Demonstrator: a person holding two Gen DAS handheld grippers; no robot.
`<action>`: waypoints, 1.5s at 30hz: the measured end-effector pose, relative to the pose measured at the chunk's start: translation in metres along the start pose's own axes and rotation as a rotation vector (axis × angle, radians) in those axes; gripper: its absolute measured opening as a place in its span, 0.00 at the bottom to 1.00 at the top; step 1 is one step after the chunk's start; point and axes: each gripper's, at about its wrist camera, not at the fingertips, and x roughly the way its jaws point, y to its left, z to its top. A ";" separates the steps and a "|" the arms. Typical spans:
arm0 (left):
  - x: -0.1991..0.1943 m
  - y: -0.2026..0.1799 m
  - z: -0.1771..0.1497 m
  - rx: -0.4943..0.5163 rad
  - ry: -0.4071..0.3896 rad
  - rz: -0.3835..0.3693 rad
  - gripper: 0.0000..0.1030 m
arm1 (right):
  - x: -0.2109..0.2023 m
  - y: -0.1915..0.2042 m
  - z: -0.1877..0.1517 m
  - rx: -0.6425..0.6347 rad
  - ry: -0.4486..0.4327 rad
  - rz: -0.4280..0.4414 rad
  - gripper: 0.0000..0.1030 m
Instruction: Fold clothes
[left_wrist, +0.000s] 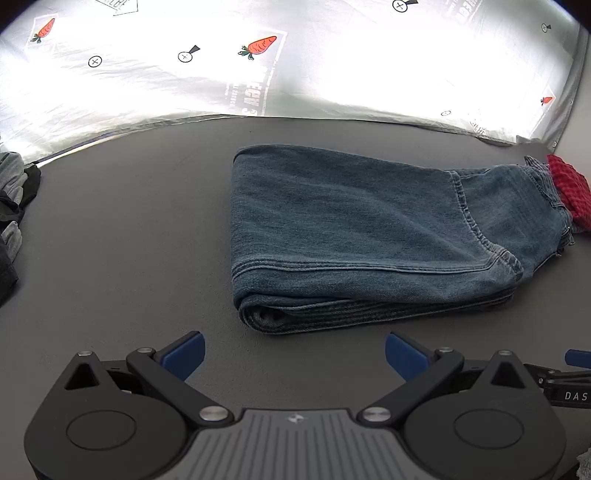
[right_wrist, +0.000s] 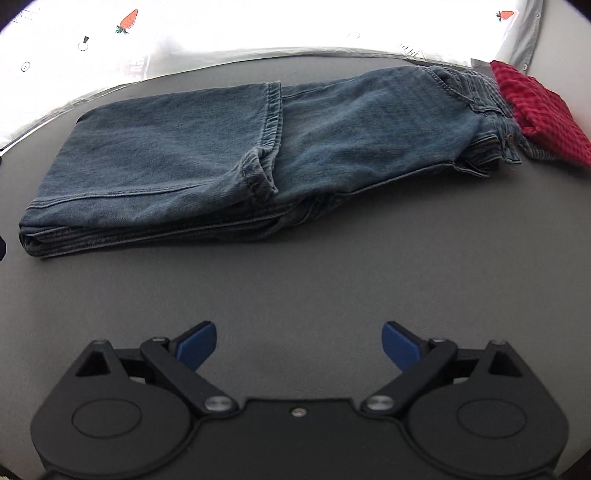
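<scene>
A pair of blue jeans (left_wrist: 351, 236) lies folded on the grey table (left_wrist: 122, 258), legs doubled over toward the waistband at the right. In the right wrist view the jeans (right_wrist: 221, 155) stretch across the table's far half, hem edge on top near the middle. My left gripper (left_wrist: 294, 352) is open just short of the jeans' near folded edge, nothing between its blue pads. My right gripper (right_wrist: 299, 341) is open too, hovering over bare table (right_wrist: 332, 280) well in front of the jeans. Part of the right gripper (left_wrist: 576, 373) shows at the left wrist view's right edge.
A red checked cloth (right_wrist: 535, 110) lies against the jeans' waistband at the far right, also seen as a red cloth (left_wrist: 570, 192). Dark and grey garments (left_wrist: 13, 206) pile at the left edge. A white sheet with carrot prints (left_wrist: 258, 48) hangs behind the table.
</scene>
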 end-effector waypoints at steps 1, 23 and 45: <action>0.003 -0.002 -0.001 0.010 0.004 -0.009 1.00 | -0.002 -0.001 -0.001 0.013 0.011 -0.009 0.94; 0.027 -0.114 0.037 -0.148 -0.028 -0.078 1.00 | 0.026 -0.138 0.058 0.297 -0.045 0.215 0.93; 0.170 -0.189 0.167 -0.111 0.074 -0.085 0.61 | 0.128 -0.288 0.161 0.597 -0.200 0.302 0.76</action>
